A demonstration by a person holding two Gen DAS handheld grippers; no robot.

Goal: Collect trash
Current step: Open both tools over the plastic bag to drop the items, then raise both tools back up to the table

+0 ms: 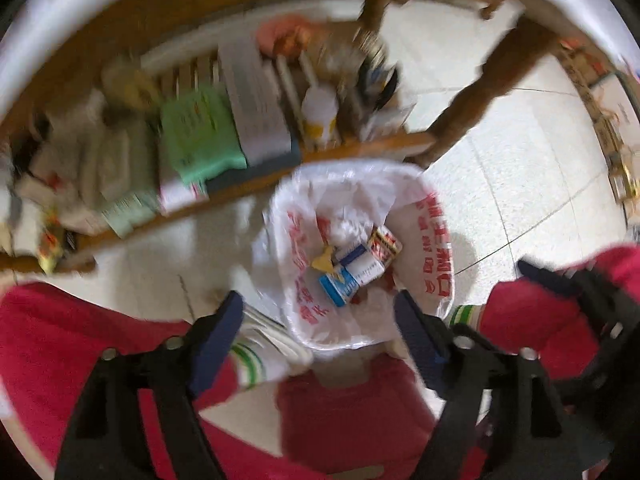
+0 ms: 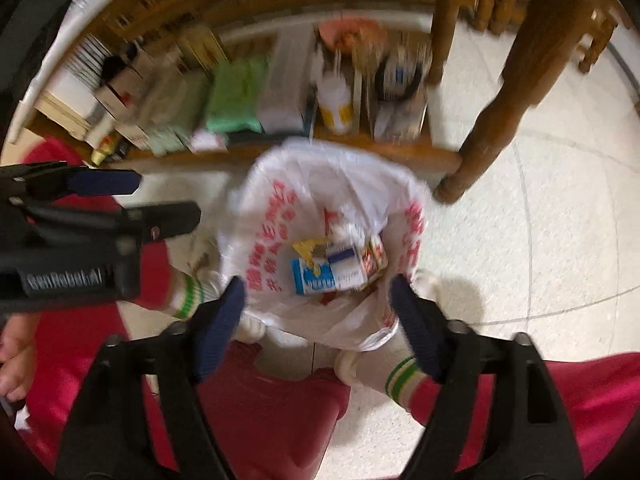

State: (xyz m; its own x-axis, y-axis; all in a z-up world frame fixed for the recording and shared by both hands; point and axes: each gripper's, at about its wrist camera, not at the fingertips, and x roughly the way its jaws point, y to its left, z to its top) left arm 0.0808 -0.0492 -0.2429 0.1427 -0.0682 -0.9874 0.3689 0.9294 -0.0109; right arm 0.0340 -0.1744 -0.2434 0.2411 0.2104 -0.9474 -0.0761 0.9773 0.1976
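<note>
While poised above the white bag (image 1: 360, 248) at frame centre, left gripper (image 1: 320, 316) and right gripper (image 2: 318, 304) both released, jaws wide, nothing between. 2 small boxes (image 2: 332, 270) lying inside the bag, below the wooden shelf (image 2: 288, 148).

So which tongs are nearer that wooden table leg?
Right. Right tongs hang over the trash bag beside the table leg; left tongs sit off the bag's far side.
</note>
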